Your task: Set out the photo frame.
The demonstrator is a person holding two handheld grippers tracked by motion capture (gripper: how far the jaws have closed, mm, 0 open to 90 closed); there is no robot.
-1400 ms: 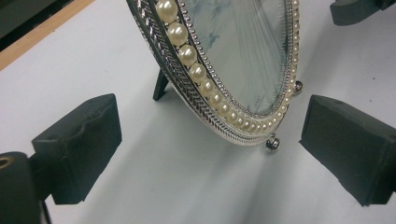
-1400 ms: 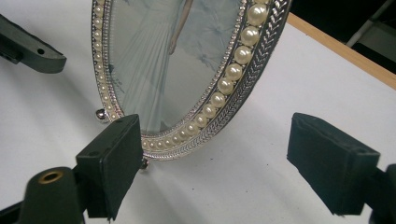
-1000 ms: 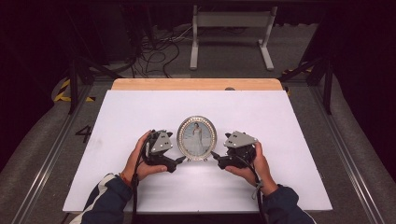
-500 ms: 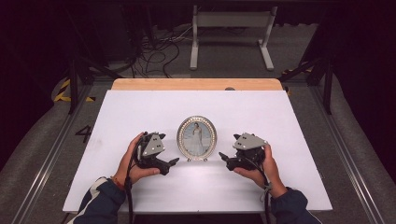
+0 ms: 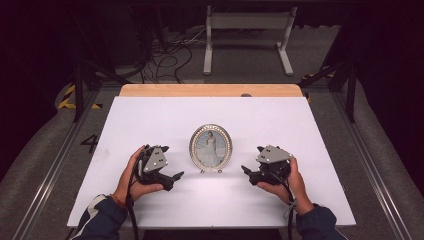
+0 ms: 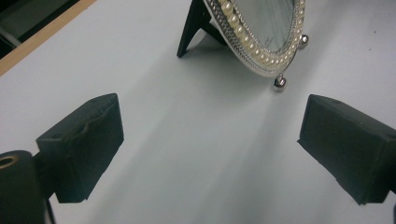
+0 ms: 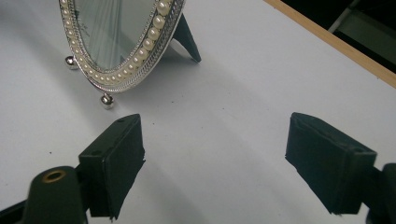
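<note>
An oval picture frame [image 5: 211, 148] with a pearl-beaded silver rim stands upright at the middle of the white table [image 5: 150, 120], propped on a black back leg and small ball feet. My left gripper [image 5: 174, 177] rests to its left, open and empty, a short way off. My right gripper [image 5: 247, 172] sits to its right, likewise open and empty. In the left gripper view the picture frame [image 6: 261, 32] rises ahead at the top right, beyond the spread fingers [image 6: 88, 140]. In the right gripper view the picture frame [image 7: 121, 42] is at the top left, beyond the fingers [image 7: 116, 158].
The table's wooden far edge [image 5: 210, 90] runs behind the frame. Beyond it on the floor stand a white metal stand [image 5: 247, 35] and loose cables [image 5: 165, 55]. Metal rails [image 5: 55, 165] run along both sides of the table.
Both grippers have drawn back from the picture frame, the left one leftward and the right one rightward. The frame stays standing where it was.
</note>
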